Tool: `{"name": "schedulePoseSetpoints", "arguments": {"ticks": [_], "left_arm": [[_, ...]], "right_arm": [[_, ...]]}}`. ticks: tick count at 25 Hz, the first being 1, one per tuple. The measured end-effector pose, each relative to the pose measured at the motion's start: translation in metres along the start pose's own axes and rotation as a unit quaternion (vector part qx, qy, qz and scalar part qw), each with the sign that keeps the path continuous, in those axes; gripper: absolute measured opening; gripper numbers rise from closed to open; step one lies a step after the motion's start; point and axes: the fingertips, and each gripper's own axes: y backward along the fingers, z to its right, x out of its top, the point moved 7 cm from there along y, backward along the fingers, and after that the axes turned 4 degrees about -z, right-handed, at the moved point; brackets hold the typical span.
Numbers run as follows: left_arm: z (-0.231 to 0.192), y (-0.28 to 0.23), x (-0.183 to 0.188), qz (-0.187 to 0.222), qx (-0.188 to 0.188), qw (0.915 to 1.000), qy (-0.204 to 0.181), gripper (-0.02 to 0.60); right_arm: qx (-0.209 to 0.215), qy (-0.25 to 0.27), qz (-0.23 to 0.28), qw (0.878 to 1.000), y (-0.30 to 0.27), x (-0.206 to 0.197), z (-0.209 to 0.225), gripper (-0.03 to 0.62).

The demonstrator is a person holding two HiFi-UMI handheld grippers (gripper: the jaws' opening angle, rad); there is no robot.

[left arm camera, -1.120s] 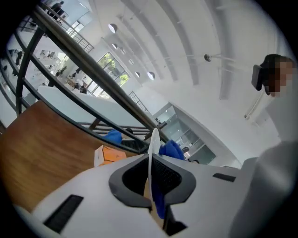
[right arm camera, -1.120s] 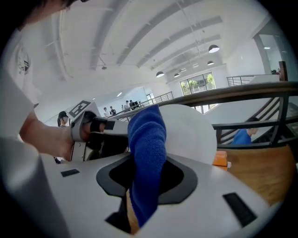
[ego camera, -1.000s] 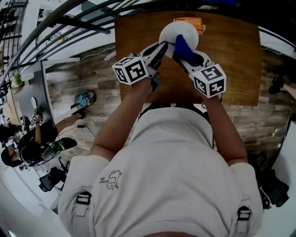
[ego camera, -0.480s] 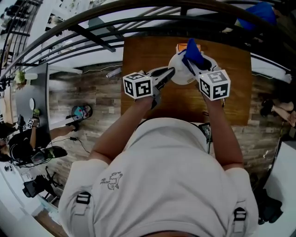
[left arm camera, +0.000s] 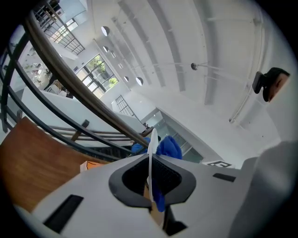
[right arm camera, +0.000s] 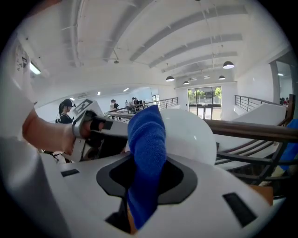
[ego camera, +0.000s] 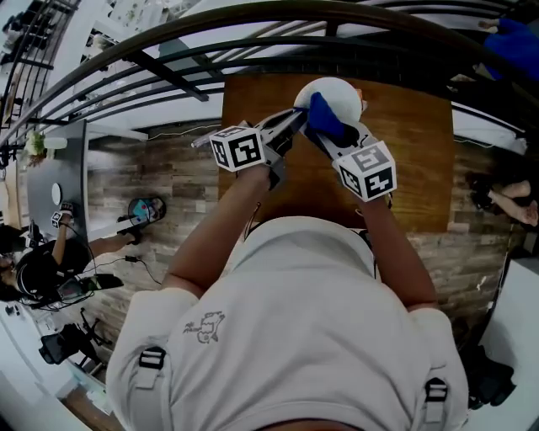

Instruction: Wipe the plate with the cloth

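Blue cloth (right arm camera: 146, 139) is pinched tight in the right gripper (right arm camera: 144, 186), whose jaws are closed on its folded body, and the free end lies against the face of the white plate (right arm camera: 191, 135). The left gripper (left arm camera: 150, 172) has its jaws clamped on the plate's rim, holding it on edge in the air above the middle of the far edge of the wooden table (ego camera: 413, 168). So the wiping step looks to be in hand, with the cloth on the plate. How much of the face is already done cannot be judged. The next move likely calls for sweeping the cloth across the face while the left grip stays firm, since a thin smooth rim could slip or twist under the push. An orange box (left arm camera: 90, 165) sits on the table near its far edge, below the plate, and a dark railing (ego camera: 253, 17) runs just beyond that edge. Both are close enough to catch a wide stroke. People (ego camera: 50, 269) stand on the floor well off to the left.
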Motion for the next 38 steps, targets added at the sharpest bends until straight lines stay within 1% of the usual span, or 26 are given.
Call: {"name": "schedulePoseSetpoints", "arguments": {"ticks": [3, 6, 9, 12, 16, 18, 20, 23, 25, 29, 31, 33, 35, 38], "left_arm": [[-0.002, 0.004, 0.008, -0.002, 0.002, 1.0000, -0.004, 0.020], [-0.001, 0.003, 0.004, -0.020, -0.004, 0.9998, -0.007, 0.021], [0.002, 0.000, -0.007, -0.038, -0.016, 0.9991, 0.000, 0.023], [0.007, -0.006, -0.015, -0.054, -0.030, 0.9981, 0.001, 0.023], [0.016, -0.015, -0.021, -0.071, -0.040, 0.9967, -0.010, 0.023], [0.018, -0.017, -0.021, -0.075, -0.040, 0.9963, -0.015, 0.023], [0.017, -0.016, -0.019, -0.068, -0.042, 0.9967, -0.012, 0.023], [0.015, -0.015, -0.009, -0.049, -0.041, 0.9979, -0.005, 0.021], [0.015, -0.012, -0.002, -0.035, -0.036, 0.9987, -0.005, 0.017], [0.011, -0.003, 0.015, -0.005, -0.026, 0.9996, -0.004, 0.017], [0.007, 0.001, 0.022, -0.002, -0.018, 0.9998, -0.010, 0.018], [0.006, 0.004, 0.024, -0.008, -0.016, 0.9997, -0.014, 0.019], [0.007, 0.004, 0.021, -0.018, -0.020, 0.9995, -0.016, 0.020], [0.011, -0.001, 0.010, -0.037, -0.031, 0.9987, -0.014, 0.021]], "right_arm": [[-0.017, -0.011, -0.008, 1.000, 0.004, -0.010, 0.012, 0.123], [-0.049, -0.028, -0.006, 0.998, 0.015, -0.012, 0.041, 0.123], [-0.087, -0.035, 0.006, 0.996, 0.027, -0.002, 0.069, 0.123], [-0.105, -0.029, 0.022, 0.994, 0.033, 0.017, 0.082, 0.123], [-0.100, -0.004, 0.044, 0.994, 0.032, 0.041, 0.065, 0.123], [-0.090, 0.005, 0.051, 0.995, 0.028, 0.049, 0.053, 0.123], [-0.072, 0.012, 0.051, 0.996, 0.021, 0.053, 0.038, 0.123], [-0.042, 0.018, 0.043, 0.998, 0.010, 0.046, 0.013, 0.123], [-0.030, 0.015, 0.038, 0.999, 0.010, 0.036, 0.003, 0.122], [-0.014, 0.001, 0.011, 1.000, 0.013, 0.011, 0.002, 0.123], [-0.020, -0.013, 0.002, 1.000, 0.016, 0.001, 0.014, 0.121], [-0.039, -0.026, 0.000, 0.999, 0.023, -0.003, 0.031, 0.123], [-0.062, -0.032, 0.005, 0.998, 0.030, 0.001, 0.048, 0.123], [-0.086, -0.027, 0.021, 0.996, 0.037, 0.018, 0.066, 0.123]]}}
